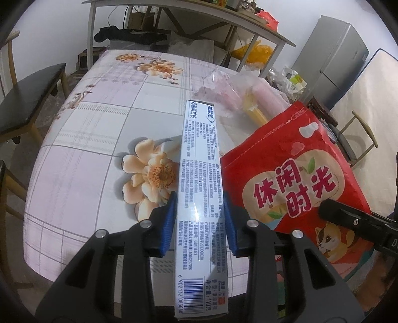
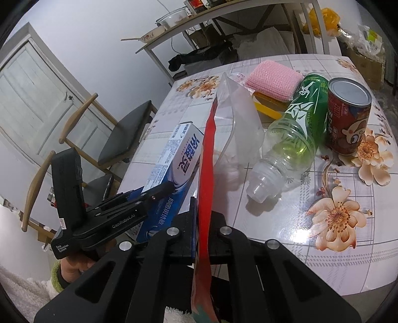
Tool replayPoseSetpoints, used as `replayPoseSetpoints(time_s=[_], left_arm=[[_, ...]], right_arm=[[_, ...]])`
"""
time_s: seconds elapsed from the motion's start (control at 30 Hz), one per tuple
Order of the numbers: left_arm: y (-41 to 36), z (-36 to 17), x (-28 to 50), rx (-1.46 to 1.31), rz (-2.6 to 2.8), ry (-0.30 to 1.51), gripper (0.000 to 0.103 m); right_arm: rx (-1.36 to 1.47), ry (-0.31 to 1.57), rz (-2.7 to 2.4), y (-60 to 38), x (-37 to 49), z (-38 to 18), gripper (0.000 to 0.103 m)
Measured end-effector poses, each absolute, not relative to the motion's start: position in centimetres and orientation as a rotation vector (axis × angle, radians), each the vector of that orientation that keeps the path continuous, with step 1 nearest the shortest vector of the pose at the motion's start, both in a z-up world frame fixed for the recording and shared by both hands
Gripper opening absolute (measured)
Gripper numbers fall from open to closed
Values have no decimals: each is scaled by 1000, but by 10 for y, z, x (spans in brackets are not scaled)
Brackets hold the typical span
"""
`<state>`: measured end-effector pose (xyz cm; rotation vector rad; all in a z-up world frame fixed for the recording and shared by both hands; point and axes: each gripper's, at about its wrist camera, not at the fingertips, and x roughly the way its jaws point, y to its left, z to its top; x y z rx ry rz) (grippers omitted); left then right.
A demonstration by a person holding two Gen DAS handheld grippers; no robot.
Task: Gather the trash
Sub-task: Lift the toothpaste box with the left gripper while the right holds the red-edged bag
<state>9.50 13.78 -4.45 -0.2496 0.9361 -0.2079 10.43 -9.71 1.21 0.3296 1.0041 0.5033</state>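
A long white and blue toothpaste box (image 1: 201, 174) is clamped between the blue pads of my left gripper (image 1: 200, 201), sticking out forward above the table. To its right a red snack bag (image 1: 293, 174) stands up, with my right gripper (image 1: 328, 208) at its lower right. In the right wrist view my right gripper (image 2: 202, 208) is shut on the edge of the red bag (image 2: 207, 154), whose clear inner side (image 2: 238, 124) faces right. The left gripper (image 2: 159, 186) holds the toothpaste box (image 2: 181, 151) just left of the bag.
On the floral table (image 2: 348, 261) lie a green plastic bottle (image 2: 296, 124), an upright red can (image 2: 348, 116), a pink sponge (image 2: 273, 77) and a yellow item (image 2: 268, 109). Chairs (image 2: 124, 134) stand to the left. A shelf (image 1: 223, 17) and a grey fridge (image 1: 335, 54) are behind.
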Motion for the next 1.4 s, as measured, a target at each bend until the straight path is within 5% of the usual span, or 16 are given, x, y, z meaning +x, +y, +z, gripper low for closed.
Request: replayPoseSetpoints(time_s=[1.4], left_arm=[[145, -26, 90, -258, -199, 888, 33]], right_arm=[[356, 982, 523, -100, 100, 16, 4]])
